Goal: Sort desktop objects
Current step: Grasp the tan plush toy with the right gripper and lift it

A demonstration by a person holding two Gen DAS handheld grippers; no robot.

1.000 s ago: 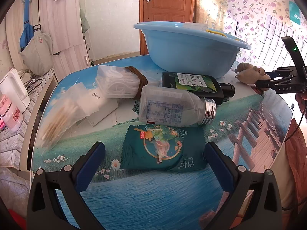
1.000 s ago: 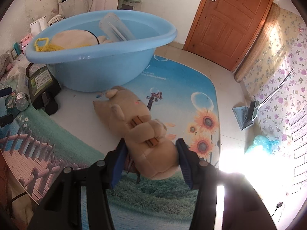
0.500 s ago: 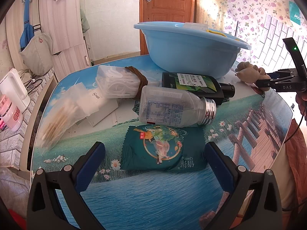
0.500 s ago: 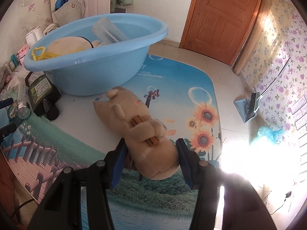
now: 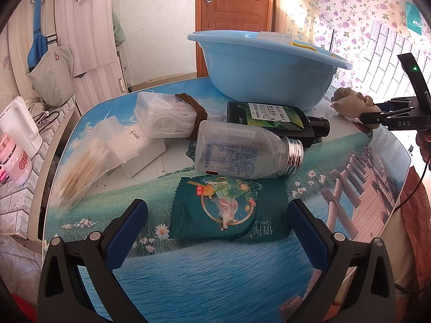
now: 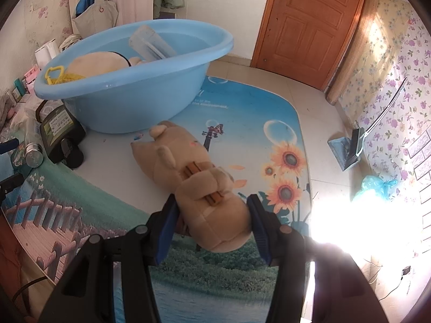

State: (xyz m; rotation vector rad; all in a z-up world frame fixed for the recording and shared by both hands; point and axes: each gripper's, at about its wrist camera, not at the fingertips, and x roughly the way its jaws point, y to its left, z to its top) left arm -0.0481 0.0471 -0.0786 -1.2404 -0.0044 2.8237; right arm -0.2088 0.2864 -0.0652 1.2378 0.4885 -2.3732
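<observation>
Sorting partly done: my right tongs [image 6: 212, 215] grip the plush toy [image 6: 194, 177] lying on the counter [image 6: 269, 145] beside the blue basin [image 6: 150, 91], which already holds items; my left tongs [image 5: 215, 215] gape empty around the green packet [image 5: 229, 210]; bottles and bags remain

Daylight bright in both views. Right wrist view: blown-out glare at four o'clock washed out floor [image 6: 347, 231]. Left wrist view: sun patch on curtain [image 5: 296, 2] at one o'clock. Fisheye bent edges, black corners. Focus sharp, no motion blur.
</observation>
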